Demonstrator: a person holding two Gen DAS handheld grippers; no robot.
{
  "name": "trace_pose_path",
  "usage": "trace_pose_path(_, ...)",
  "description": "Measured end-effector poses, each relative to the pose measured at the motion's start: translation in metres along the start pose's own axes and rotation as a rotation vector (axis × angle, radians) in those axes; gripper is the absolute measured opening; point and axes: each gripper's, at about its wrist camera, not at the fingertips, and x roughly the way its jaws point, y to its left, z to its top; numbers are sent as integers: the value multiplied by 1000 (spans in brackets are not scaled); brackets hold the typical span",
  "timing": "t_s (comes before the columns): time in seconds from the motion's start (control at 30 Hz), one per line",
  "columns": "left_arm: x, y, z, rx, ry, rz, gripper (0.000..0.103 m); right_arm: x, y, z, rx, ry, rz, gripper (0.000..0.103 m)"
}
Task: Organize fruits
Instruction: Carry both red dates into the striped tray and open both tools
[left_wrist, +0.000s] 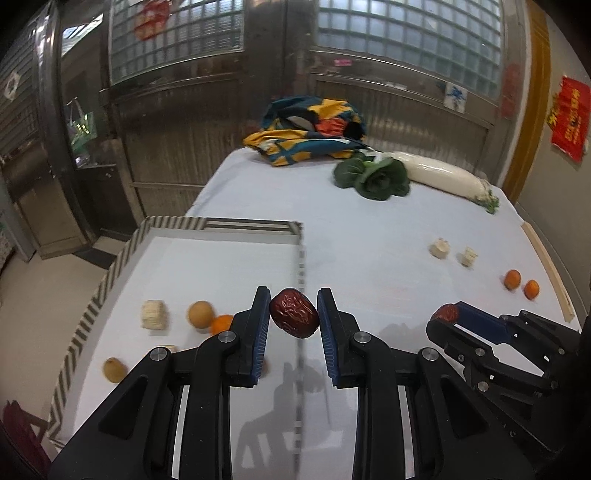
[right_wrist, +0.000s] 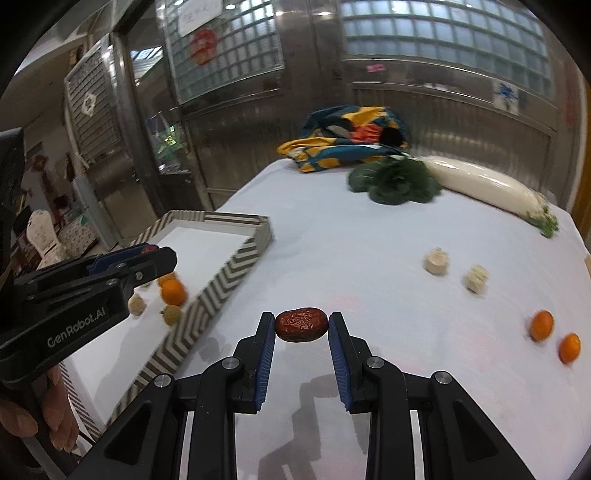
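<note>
Both claws are clamped on a date rn: left gripper (left_wrist: 293, 314) pinches its date (left_wrist: 294, 313) above the tray's (left_wrist: 110, 275) right edge. Right gripper (right_wrist: 301, 325) holds the other date (right_wrist: 301, 325) over the table (right_wrist: 369, 240) beside the tray (oranges (right_wrist: 541, 325) sit far right).

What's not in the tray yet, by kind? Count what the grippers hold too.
Red dates: 2, one in the left gripper, one in the right gripper
Small oranges: 2
Pale corn-like chunks: 2
Leafy green: 1
White radish: 1
Patterned cloth bundle: 1
Total: 9
</note>
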Motion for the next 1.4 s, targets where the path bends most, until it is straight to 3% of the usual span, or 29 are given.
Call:
trace_pose_path(0.27,0,38,-3,-38,13,50,25,19,36,15,-60,12,63,28)
trace_pose_path(0.7,17,97,-10,-152,127,19,25,56,91,33,-194,65,166,28)
trace_pose_path(0.87,27,100,-12,-149,158,21,25,76,108,34,-249,101,194,29)
trace_pose_path(1.4,56,97,-9,-122,211,58,25,118,119,30,-345,182,165,29)
